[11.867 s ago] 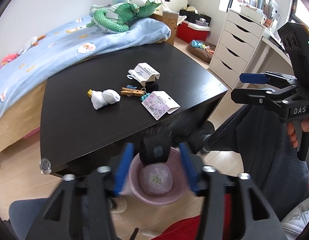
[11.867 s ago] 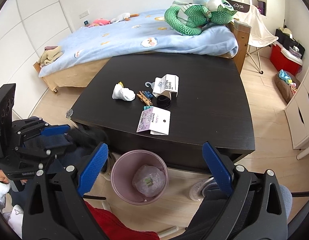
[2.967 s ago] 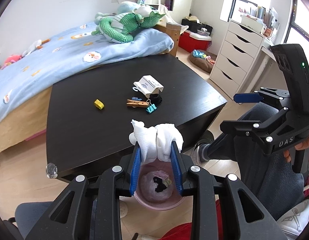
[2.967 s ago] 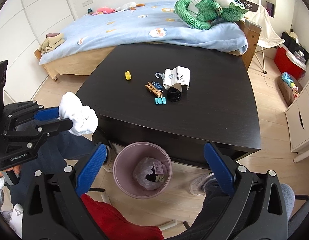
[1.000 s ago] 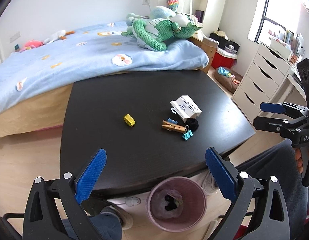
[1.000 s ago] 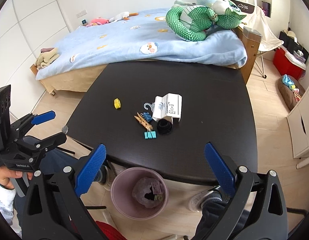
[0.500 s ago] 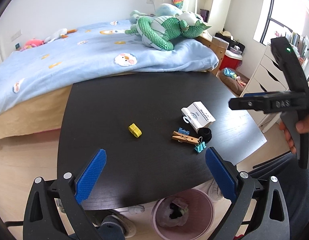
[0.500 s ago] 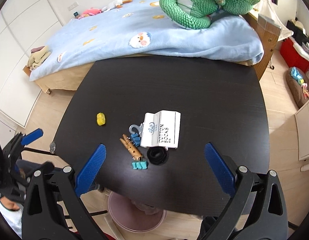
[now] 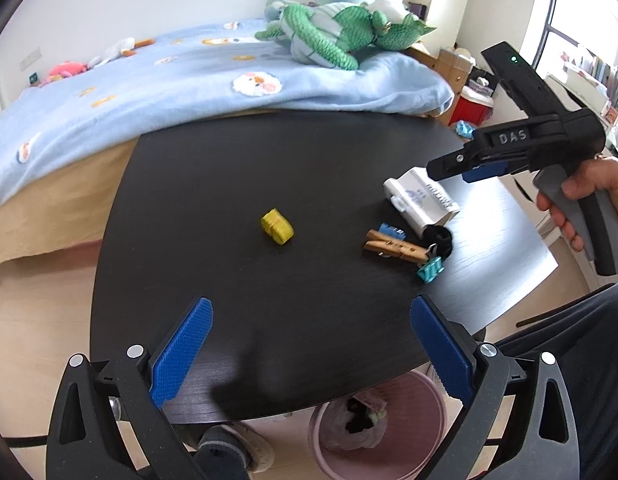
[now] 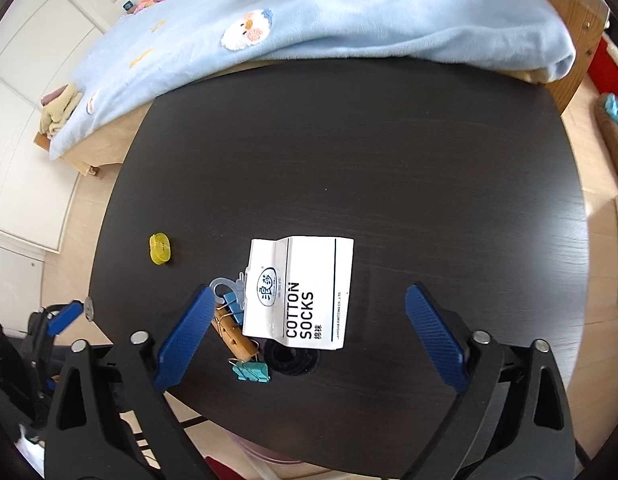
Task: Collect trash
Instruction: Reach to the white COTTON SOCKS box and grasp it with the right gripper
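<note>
The right tongs [image 10: 307,336] hang low over the dark surface [image 10: 389,168], jaws spread wide and just now narrowing a little, with the white sock-packaging card [image 10: 299,290] lying between the blue pads but not touched. The step in hand looks like the approach to this card, the next piece of trash. In the right wrist view it sits in the lower middle of the frame, with a black hair tie [image 10: 293,358] at its lower edge and, to its left, wooden clothespins [image 10: 233,334] and a teal binder clip [image 10: 251,372].

The left tongs [image 9: 311,352] are also open and empty, near the lower edge of the left wrist view, above the pink bin [image 9: 383,432] that stands on the floor below the surface's near edge.

The next move probably calls for lowering the right tongs, closing on the card alone without catching clips or tie, then carrying it to the bin.

A small yellow item [image 9: 277,227] lies apart, centre frame.

The card reads "COTTON SOCKS" with a round blue logo; the right tongs' body [image 9: 513,136] reads "DAS".
</note>
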`<action>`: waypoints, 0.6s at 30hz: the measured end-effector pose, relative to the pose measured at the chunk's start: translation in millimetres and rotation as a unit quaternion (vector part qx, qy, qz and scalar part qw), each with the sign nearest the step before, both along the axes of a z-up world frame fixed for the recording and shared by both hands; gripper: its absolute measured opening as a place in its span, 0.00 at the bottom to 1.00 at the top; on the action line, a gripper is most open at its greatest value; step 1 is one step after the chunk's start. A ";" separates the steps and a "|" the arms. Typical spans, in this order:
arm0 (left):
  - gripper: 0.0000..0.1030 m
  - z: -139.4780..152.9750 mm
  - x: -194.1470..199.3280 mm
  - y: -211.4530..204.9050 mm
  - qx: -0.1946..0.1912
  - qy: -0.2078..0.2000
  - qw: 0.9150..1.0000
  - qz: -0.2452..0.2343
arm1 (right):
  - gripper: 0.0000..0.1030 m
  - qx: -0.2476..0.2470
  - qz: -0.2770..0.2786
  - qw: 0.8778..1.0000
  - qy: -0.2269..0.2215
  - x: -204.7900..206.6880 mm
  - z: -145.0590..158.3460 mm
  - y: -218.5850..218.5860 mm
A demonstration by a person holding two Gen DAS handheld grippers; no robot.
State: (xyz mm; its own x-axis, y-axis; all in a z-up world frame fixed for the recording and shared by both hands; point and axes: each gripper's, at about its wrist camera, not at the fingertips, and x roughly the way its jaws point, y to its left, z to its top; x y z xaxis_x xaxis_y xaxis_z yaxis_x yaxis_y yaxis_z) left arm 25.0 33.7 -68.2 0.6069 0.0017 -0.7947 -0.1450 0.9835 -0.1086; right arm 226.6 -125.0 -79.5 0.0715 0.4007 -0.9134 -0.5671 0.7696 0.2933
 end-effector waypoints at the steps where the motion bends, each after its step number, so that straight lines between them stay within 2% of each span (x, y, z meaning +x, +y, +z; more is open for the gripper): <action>1: 0.93 -1.4 0.5 1.0 -0.002 0.002 1.000 0.003 | 0.81 -0.001 0.001 1.000 0.008 1.7 -4.2 0.9; 3: 0.93 -2.1 0.7 2.7 -0.005 0.001 1.000 0.006 | 0.73 -0.005 0.001 1.000 0.017 4.5 -10.6 1.9; 7: 0.93 -3.2 0.1 2.9 -0.007 -0.001 1.000 0.008 | 0.66 -0.005 -0.002 0.999 0.033 7.4 -20.9 3.6; 18: 0.93 -7.0 2.1 2.2 -0.014 0.004 1.000 0.007 | 0.40 0.002 0.006 0.999 0.044 7.6 -30.3 11.4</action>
State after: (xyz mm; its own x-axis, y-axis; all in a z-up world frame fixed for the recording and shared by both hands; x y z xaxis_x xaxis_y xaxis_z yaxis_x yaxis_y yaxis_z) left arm 27.0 35.9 -75.2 0.6013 -0.0126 -0.7989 -0.1596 0.9778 -0.1355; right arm 234.2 -113.6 -109.8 -0.0135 0.4053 -0.9141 -0.5477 0.7619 0.3458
